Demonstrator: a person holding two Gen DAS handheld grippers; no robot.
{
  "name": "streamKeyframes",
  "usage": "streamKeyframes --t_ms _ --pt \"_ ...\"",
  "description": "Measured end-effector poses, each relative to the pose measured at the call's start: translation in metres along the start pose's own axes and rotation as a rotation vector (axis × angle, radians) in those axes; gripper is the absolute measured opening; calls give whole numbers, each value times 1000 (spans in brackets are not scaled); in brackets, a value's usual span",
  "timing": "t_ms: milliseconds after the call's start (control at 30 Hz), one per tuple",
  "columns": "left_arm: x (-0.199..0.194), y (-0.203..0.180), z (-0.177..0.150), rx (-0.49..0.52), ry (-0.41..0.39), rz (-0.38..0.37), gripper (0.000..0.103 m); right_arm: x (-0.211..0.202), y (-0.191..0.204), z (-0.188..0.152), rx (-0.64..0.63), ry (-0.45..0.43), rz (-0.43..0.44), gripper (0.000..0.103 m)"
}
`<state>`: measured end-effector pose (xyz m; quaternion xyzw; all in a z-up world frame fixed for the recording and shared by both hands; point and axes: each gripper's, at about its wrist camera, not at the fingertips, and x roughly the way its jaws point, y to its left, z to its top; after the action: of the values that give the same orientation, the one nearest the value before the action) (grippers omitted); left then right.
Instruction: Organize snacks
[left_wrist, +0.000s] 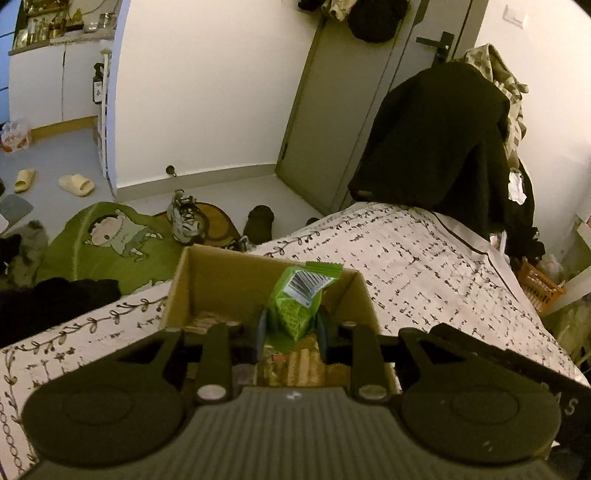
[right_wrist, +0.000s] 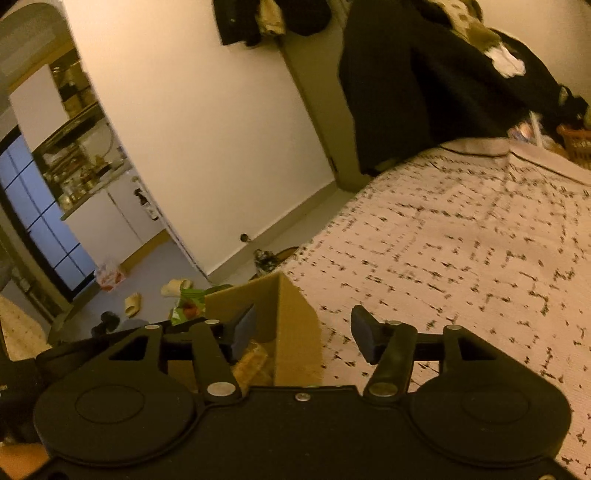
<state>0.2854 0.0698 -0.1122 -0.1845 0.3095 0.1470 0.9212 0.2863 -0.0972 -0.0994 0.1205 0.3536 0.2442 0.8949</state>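
- Two grippers work at one cardboard box on the patterned bedspread
- Left gripper pinches a green crinkly snack packet above the box; I'd lower it deep before letting go
- Right gripper stands spread and empty, straddling the box corner
- Box walls are stiff and matte; wrapped snacks lie inside
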Motion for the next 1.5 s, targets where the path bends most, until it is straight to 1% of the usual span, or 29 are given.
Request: streamKeyframes --t_ms 100,167,233,300,367,500,567,600,633,667,733,800,933,1033,1133,1200,1300,1333,1400,1433,1467,1500 --pt "2 -1 -2 1 3 4 30 2 -5 1 14 15 1 57" --pt "1 1 -4 -1 8 21 33 2 -5 1 8 18 14 57" --pt "0 4 -5 -8 14 20 43 1 -3 0 -9 26 33 57" --pt "-4 6 -6 -10 6 35 47 2 0 -1 -24 40 48 57" --pt "-8 8 -6 -14 0 53 50 1 5 -2 -46 59 68 57" --pt "-16 11 -6 -13 15 70 52 -3 14 -4 -83 72 72 57" --pt "-22 12 -6 -11 12 75 60 -6 17 -5 -88 75 74 57" --pt "-25 13 -6 -10 9 80 66 -7 18 -6 -92 76 75 57" --pt "-29 14 -7 -11 6 85 71 -9 19 -7 -99 81 74 57" --pt "-32 15 -7 -10 5 80 72 -9 20 -8 -107 86 71 57" --pt "-39 14 -8 9 11 61 80 -14 23 -11 -120 90 62 57" --pt "-47 15 -9 10 15 77 84 -19 23 -16 -122 98 56 57" --pt "-61 22 -12 -11 30 82 85 -32 23 -23 -142 97 29 57" --pt "-73 24 -14 -3 29 79 86 -41 25 -25 -151 94 13 57" --pt "-87 28 -16 -5 32 80 89 -52 25 -30 -144 83 10 63" --pt "-97 29 -18 4 35 62 89 -60 25 -34 -139 76 -7 64" --pt "-111 31 -21 28 29 45 95 -70 25 -39 -131 63 -19 65" --pt "-115 32 -21 32 28 36 96 -75 27 -40 -135 56 -22 68" --pt "-123 32 -23 38 23 20 98 -86 30 -41 -144 37 -27 77" --pt "-127 33 -24 36 20 10 102 -92 32 -41 -143 31 -23 84" --pt "-132 33 -24 32 15 -3 103 -97 36 -41 -145 29 -15 87" --pt "-137 33 -24 32 9 -13 103 -102 39 -41 -143 27 -9 87"
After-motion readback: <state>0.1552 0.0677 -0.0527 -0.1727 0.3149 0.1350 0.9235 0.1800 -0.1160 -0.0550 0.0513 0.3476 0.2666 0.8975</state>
